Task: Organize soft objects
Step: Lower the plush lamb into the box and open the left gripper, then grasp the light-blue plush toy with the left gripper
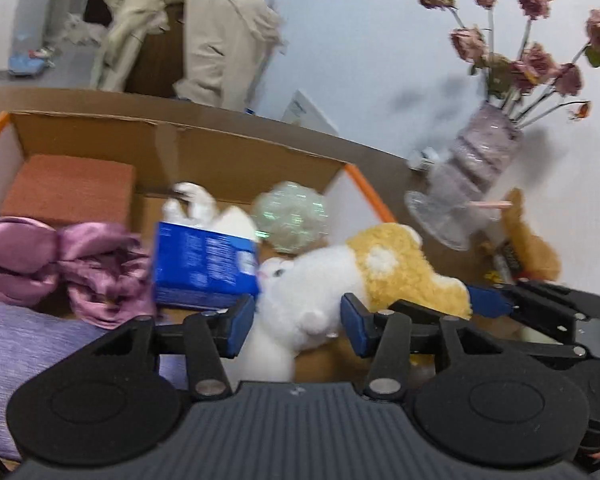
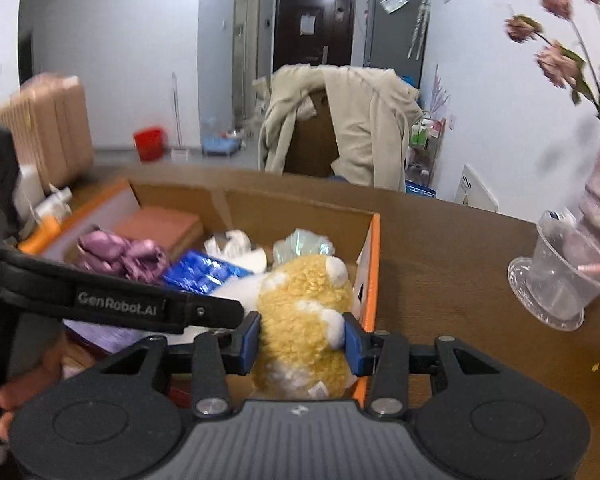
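Both sets of jaws pinch the plush toy [image 1: 340,276]: left gripper [image 1: 298,322] pads press the white front end, right gripper [image 2: 301,340] pads press the yellow rear, toy hanging over the near right corner of the cardboard box [image 2: 370,248]. Just ahead of the left jaws, touching the toy's face, a blue tissue box [image 1: 204,266] crowds the way; beyond it a clear crinkly ball [image 1: 292,216]. Left of the left jaws a purple satin cloth [image 1: 80,264], behind that an orange-red block [image 1: 70,188], nearer a lilac fabric [image 1: 28,344]. Right of both jaws, outside the box on the brown table [image 2: 440,248], a glass vase [image 1: 472,168] of dried roses. Left view alone shows the toy's white face and a brown plush [image 1: 532,248] by the vase; right gripper's fingers enter at its right edge. Right view alone shows the room: beige coat [image 2: 360,120] over a chair, pink suitcase [image 2: 48,128], red bucket [image 2: 150,142], dark door, and a clear plastic cup [image 2: 556,280] beside the vase.
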